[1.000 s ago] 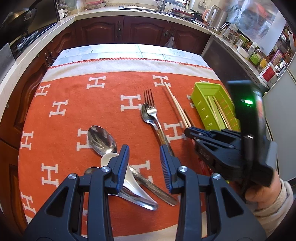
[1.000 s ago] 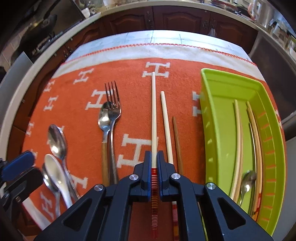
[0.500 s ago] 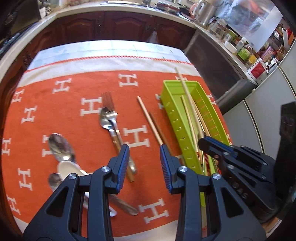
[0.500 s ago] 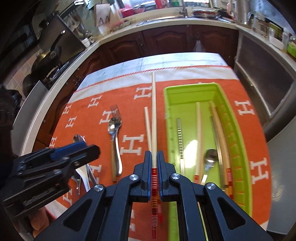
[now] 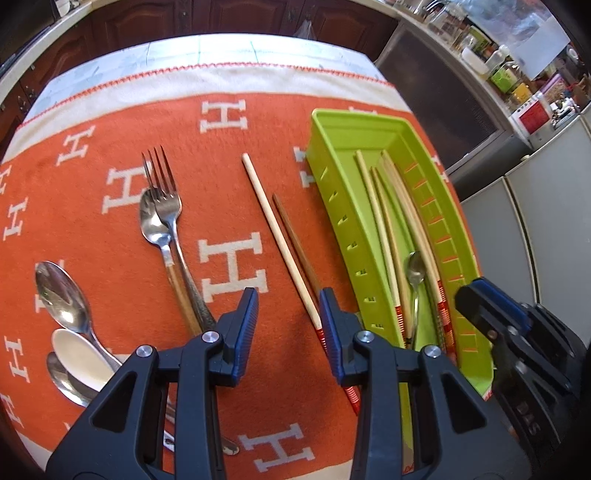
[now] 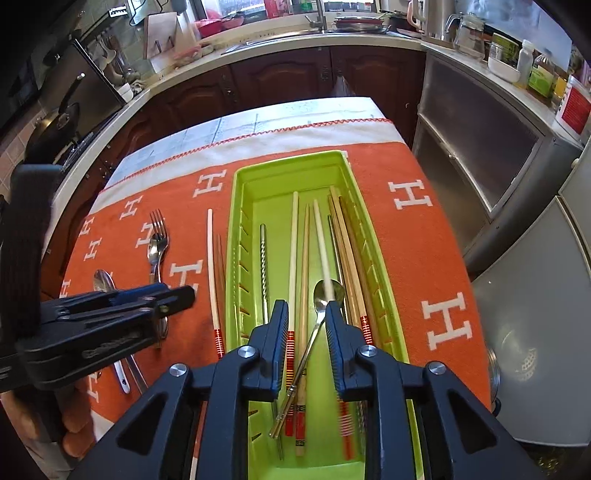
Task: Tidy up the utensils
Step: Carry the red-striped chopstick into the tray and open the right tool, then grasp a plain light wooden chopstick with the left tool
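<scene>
The pale chopstick (image 6: 322, 236) now lies in the green tray (image 6: 236, 206) among others, dropped there for sorting; the right gripper (image 6: 307, 325) above has just been opening its fingers, nothing between them. The left gripper (image 5: 288, 317), part-open and empty, hovers over the loose chopstick (image 5: 275, 236) on the tabletop, likely next.

A kitchen is seen, lined with dark wooden cabinets (image 6: 280, 79) under a pale countertop (image 6: 332, 38). A sink tap (image 6: 319, 14) is set at the far side. Grey appliance fronts (image 6: 476, 147) are lit by bright daylight.
</scene>
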Demonstrator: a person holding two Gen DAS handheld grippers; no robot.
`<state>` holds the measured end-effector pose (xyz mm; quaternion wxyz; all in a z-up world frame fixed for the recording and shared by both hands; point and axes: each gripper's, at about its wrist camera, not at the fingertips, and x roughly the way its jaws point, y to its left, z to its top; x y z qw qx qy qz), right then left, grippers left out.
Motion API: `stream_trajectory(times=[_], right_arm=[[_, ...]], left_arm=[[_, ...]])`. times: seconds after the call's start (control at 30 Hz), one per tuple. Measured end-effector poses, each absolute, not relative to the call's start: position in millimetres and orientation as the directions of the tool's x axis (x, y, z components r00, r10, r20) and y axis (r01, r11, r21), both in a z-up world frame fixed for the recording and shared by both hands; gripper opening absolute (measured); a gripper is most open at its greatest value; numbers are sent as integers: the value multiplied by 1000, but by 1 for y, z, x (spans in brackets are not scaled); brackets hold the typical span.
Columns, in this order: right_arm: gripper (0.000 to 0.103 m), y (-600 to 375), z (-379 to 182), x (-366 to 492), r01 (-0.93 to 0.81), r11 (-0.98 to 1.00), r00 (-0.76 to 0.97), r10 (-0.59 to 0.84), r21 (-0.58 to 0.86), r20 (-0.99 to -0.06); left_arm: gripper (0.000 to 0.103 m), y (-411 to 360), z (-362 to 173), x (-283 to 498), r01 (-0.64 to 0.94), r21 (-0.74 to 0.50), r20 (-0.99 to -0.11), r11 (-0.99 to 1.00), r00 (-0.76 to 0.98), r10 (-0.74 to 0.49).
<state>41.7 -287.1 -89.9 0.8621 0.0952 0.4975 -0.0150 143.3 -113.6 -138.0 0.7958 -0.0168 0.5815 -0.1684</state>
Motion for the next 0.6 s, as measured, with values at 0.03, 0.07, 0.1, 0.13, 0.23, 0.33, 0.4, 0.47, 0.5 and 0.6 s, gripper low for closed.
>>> stream_trajectory(times=[0.03,0.07,0.1,0.13,0.23,0.33,0.4,0.47,0.5,0.6], right_arm=[[21,-286,-89,41,116,981,509,75,154,-858],[21,-286,-89,41,111,981,512,79,158,-855],[21,-283,-89,43,109,981,514,80,158,-854],[21,-283,-88,42,107,982,516,81,158,-853],[21,-278,-87,42,104,981,520,88,165,-849],[21,-277,-87,43,104,980,520,92,170,-849],[21,-278,-88,43,106,979,519,93,172,-850],[21,-280,-89,43,110,978,517,96,177,-850],[21,-281,-89,43,111,977,517,97,179,-851],[21,-283,-92,44,118,976,515,97,183,-852]], left_arm=[[31,-115,-142,145,240,-223,-924,945,258,-284],[31,-115,-145,147,235,-225,-925,946,253,-283],[31,-116,-148,148,231,-226,-927,946,248,-282],[31,-117,-150,149,225,-226,-929,948,244,-280],[31,-120,-156,152,214,-221,-934,951,235,-270],[31,-125,-161,154,212,-219,-938,952,224,-266],[31,-127,-162,155,218,-207,-938,954,233,-257],[31,-131,-163,155,222,-196,-939,955,238,-248],[31,-133,-163,156,222,-192,-939,956,241,-245],[31,-140,-164,156,224,-177,-940,958,249,-232]])
